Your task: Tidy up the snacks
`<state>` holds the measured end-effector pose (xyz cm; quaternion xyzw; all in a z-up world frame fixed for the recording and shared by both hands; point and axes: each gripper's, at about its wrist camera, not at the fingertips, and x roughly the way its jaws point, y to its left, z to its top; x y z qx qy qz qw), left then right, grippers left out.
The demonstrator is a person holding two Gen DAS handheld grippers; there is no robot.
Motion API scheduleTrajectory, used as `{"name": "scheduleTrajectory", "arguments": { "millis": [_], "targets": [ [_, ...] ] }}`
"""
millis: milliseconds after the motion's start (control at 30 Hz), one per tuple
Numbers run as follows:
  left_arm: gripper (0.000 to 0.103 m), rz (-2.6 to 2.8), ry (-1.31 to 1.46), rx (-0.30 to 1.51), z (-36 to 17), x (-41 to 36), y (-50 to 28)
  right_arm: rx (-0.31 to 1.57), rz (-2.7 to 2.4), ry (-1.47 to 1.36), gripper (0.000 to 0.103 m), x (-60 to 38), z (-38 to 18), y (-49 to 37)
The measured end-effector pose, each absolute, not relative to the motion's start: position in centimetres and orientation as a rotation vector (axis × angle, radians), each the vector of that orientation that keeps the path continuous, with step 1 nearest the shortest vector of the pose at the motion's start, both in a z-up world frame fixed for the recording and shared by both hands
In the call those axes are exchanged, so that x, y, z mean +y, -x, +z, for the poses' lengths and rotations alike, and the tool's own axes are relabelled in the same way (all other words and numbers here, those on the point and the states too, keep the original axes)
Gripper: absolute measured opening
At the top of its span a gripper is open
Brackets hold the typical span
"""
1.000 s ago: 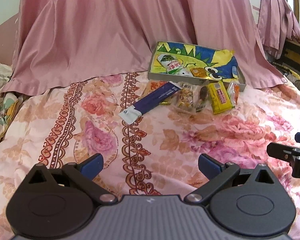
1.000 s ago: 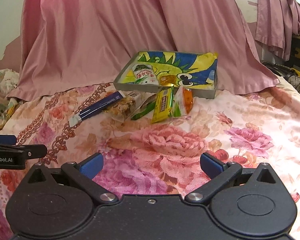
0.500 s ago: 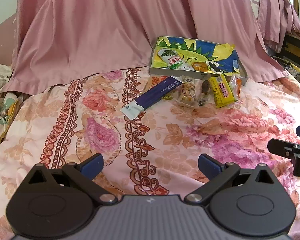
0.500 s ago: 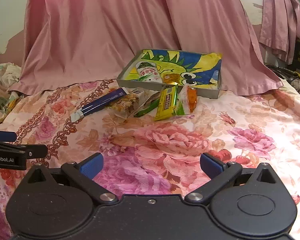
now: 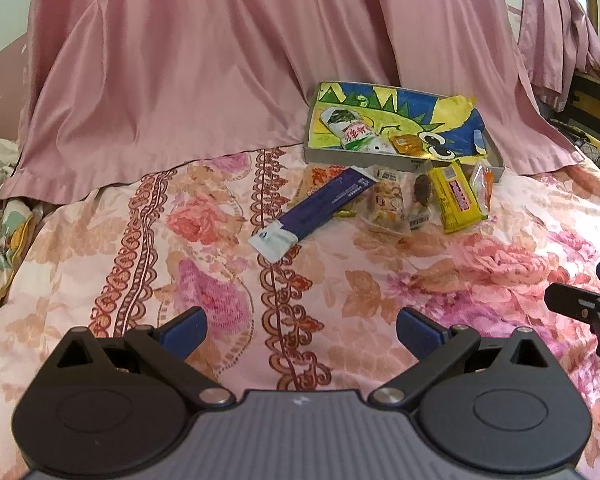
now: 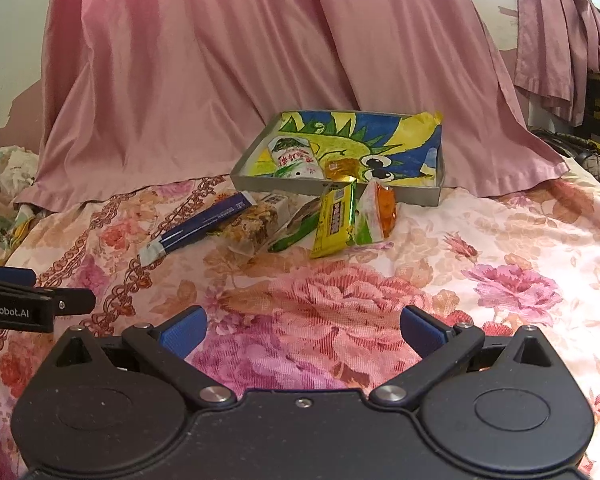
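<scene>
While both grippers hover low over floral bedspread (image 5: 204,216), left gripper (image 5: 302,326) spread, empty. Blue packet (image 5: 324,204) leftmost in snack pile, then granola bar (image 6: 256,222), yellow bar (image 6: 334,216), orange pouch (image 6: 384,210), all just before gray tray (image 6: 420,196). Right gripper (image 6: 302,326) spread, empty.

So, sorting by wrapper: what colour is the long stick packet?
Dark blue, white end; left wrist view.

bedspread (image 5: 220,248): pale pink with big pink and orange flowers, brown curly stripes | curtain (image 5: 204,60): plain shiny pink | tray (image 6: 420,194): grey sides, blue, yellow and green cartoon picture inside | long packet (image 5: 324,204): dark blue, white end | bar wrapper (image 6: 334,216): yellow | gripper pads (image 6: 182,330): blue
</scene>
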<state>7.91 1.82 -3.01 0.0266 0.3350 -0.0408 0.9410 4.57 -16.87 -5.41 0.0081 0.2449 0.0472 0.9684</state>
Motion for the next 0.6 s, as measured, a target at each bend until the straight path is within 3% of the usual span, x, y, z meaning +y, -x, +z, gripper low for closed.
{"name": "scheduleTrajectory", "arguments": {
  "millis": [600],
  "targets": [
    [0.103, -0.124, -0.064, 0.664, -1.6, 4.8, -14.7, 0.423, 0.135, 0.029, 0.102, -14.2, -4.6, -11.0]
  ]
}}
